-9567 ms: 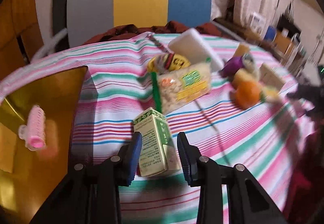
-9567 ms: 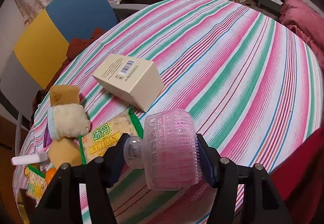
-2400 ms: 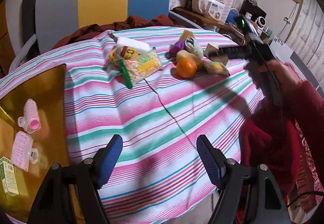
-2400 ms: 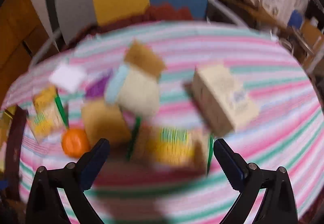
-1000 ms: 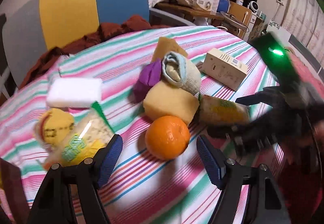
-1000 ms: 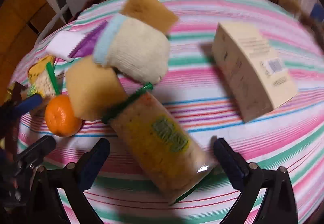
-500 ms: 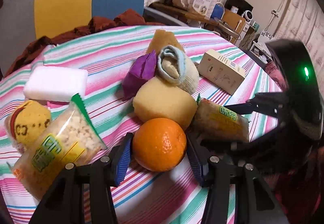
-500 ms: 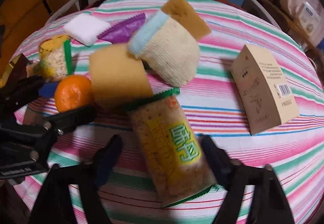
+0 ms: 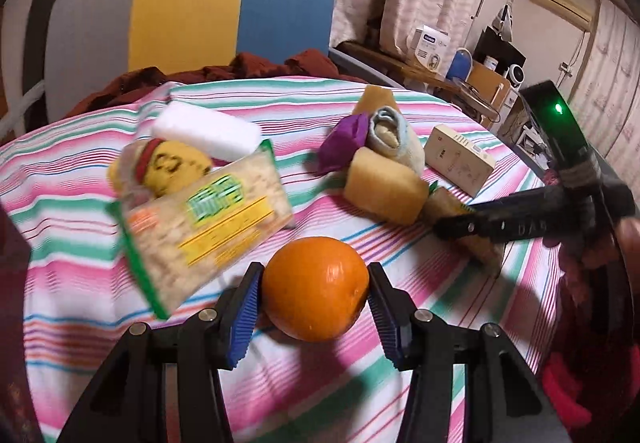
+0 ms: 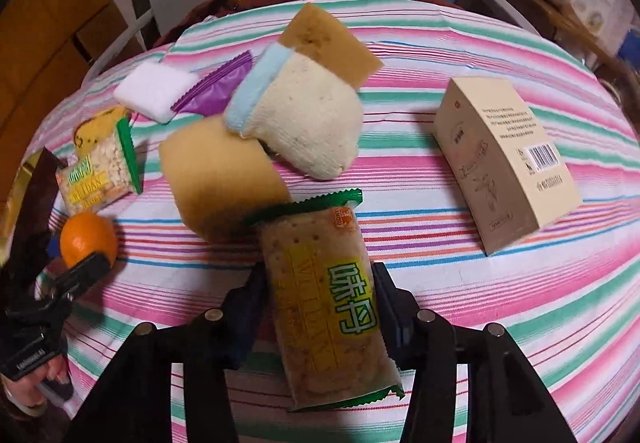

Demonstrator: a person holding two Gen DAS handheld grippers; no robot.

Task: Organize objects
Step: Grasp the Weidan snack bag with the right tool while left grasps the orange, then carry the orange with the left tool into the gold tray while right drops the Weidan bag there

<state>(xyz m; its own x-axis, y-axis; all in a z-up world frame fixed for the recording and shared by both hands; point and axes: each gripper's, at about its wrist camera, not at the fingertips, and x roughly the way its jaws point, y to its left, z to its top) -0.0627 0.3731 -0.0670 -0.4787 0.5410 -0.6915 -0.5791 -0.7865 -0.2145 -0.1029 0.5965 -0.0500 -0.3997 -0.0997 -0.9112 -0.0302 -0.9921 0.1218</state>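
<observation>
both grippers closed on food at the near edge of the heap

on the striped tablecloth (image 10: 460,255) the cracker packet (image 10: 328,307) lies nearest the right wrist camera, between the pads of the right gripper (image 10: 320,307), whose jaws have just been closing. behind it and to the left lies a sponge (image 10: 224,179), touching the packet's far end. a rolled sock (image 10: 304,119) rests behind that sponge, with a second sponge (image 10: 328,43) behind the sock. the carton (image 10: 504,159) stands apart to the right. far left, the orange (image 9: 316,293) sits between the left gripper (image 9: 316,307) pads, a rice snack bag (image 9: 208,223) just left of it, a foam block (image 9: 208,131) behind.
</observation>
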